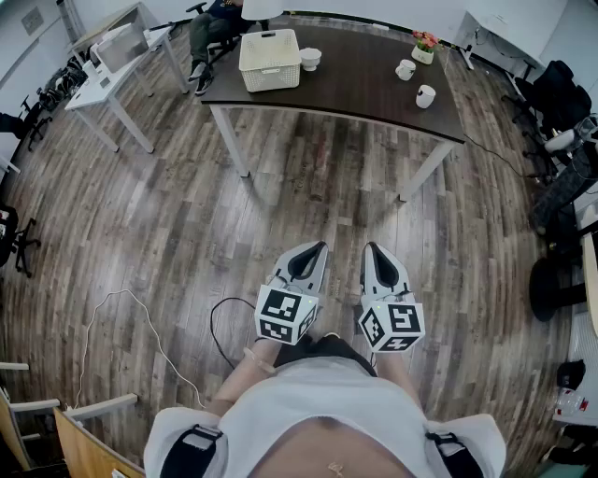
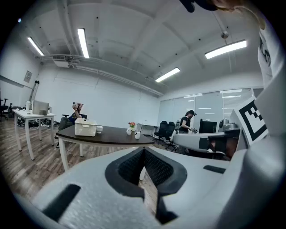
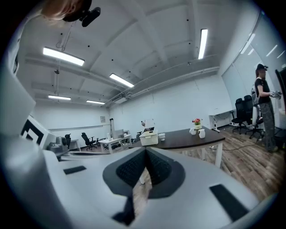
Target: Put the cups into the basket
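Observation:
A white basket stands on the far left of a dark brown table, with a white cup just right of it. Two more white cups sit near the table's right end. Both grippers are held low in front of the person, far short of the table and pointing toward it. My left gripper has its jaws closed tip to tip with nothing between them, and my right gripper is shut and empty too. The basket appears small and distant in both gripper views.
A small flower pot stands by the right-hand cups. A person sits behind the table's far left; another stands to the right. A white desk is at the left, office chairs at the right, and a cable lies on the wood floor.

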Demonstrator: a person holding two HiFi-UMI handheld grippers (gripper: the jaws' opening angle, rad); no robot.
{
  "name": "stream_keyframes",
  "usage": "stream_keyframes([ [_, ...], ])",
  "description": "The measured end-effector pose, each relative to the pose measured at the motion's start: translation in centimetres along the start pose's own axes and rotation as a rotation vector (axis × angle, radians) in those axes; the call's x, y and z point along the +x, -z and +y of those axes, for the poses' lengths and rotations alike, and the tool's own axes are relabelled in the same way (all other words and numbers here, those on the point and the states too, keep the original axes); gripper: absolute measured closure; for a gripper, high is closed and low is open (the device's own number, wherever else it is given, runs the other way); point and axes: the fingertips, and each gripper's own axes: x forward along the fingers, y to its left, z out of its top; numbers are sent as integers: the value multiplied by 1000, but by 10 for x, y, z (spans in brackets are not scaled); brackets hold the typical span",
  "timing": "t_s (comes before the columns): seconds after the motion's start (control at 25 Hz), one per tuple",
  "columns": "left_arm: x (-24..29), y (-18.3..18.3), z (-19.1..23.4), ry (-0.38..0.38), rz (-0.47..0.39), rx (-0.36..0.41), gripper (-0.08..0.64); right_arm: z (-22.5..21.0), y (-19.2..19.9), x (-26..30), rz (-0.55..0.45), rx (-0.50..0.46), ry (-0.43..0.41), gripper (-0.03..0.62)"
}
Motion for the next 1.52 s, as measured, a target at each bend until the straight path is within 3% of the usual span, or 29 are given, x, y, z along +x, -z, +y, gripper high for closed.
stream_keyframes([
  [1.04,-44,29,39,10,39,-27,551,53,36,7,34,52,11,581],
  [1.52,15,19,77,-46,31,-49,551,9,28,75,43,42,2,581],
])
